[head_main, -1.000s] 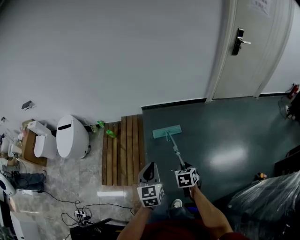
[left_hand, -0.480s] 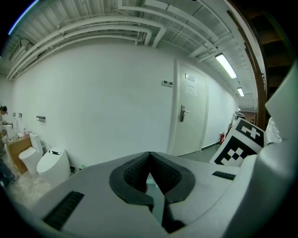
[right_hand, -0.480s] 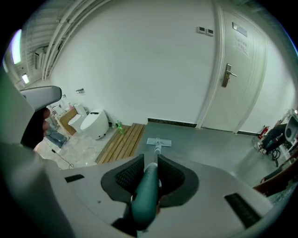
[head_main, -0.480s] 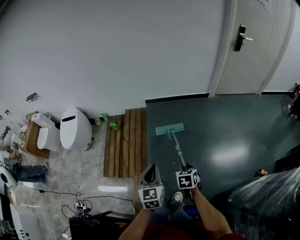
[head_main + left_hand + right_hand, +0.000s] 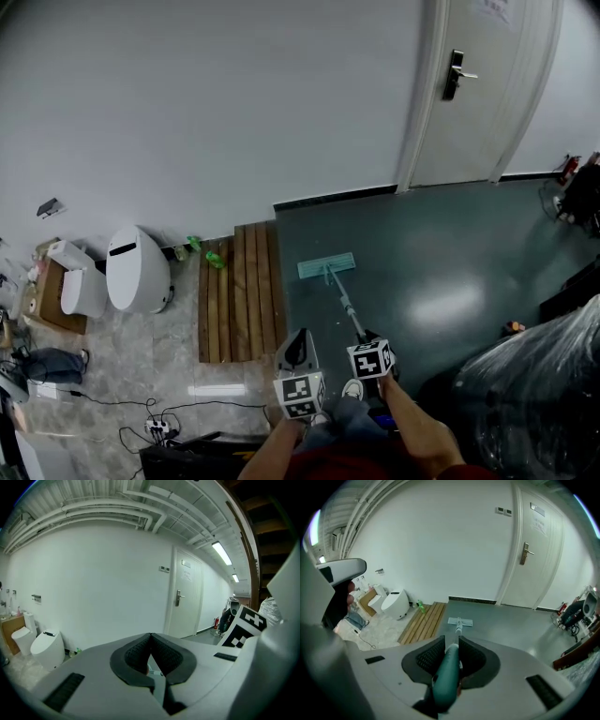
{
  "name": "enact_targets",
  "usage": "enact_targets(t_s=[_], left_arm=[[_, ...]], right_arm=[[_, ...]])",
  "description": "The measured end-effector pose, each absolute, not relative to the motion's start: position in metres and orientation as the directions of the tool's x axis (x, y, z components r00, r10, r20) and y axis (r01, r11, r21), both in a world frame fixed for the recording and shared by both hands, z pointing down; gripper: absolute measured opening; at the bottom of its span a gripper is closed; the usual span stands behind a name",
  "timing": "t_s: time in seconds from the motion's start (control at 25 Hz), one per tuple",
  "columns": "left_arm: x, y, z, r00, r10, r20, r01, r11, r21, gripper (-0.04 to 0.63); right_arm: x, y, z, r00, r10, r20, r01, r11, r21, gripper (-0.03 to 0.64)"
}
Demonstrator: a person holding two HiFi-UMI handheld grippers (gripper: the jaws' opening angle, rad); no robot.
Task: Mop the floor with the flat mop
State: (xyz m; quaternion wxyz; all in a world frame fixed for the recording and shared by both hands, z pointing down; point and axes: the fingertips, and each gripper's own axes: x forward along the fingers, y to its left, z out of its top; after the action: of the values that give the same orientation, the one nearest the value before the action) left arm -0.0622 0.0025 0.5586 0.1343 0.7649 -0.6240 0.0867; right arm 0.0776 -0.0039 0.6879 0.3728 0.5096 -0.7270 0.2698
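Two grippers sit at 6 o'clock in the head view: the left gripper [image 5: 300,380] is held free and the right gripper [image 5: 372,358] is on the mop handle [image 5: 343,302]. The flat mop head [image 5: 326,266] lies on the dark floor [image 5: 450,253] at 11 o'clock from that gripper, with the wooden slat mat [image 5: 236,291] near at its 9 o'clock.

Left gripper view: the jaws are pressed together with nothing between them.

Right gripper view: the jaws are clamped on the teal handle, and the mop head is at 12 o'clock.

Mopping looks under way. The next move is probably a push or pull stroke that keeps the mop head flat.

The right gripper [image 5: 367,336] covers the upper end of the flat mop [image 5: 326,266].
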Motion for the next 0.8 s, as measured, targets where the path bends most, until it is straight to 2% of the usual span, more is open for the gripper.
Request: enact_targets(t_s=[0.8], left_arm=[[-0.081,0.072,0.568,0.253,-0.919,0.301,-0.965,-0.220,0.141,0.014]], right_arm=[[0.060,0.081,0.701,-0.186,-0.491,0.851,-0.950,0.312,-0.028,0.100]])
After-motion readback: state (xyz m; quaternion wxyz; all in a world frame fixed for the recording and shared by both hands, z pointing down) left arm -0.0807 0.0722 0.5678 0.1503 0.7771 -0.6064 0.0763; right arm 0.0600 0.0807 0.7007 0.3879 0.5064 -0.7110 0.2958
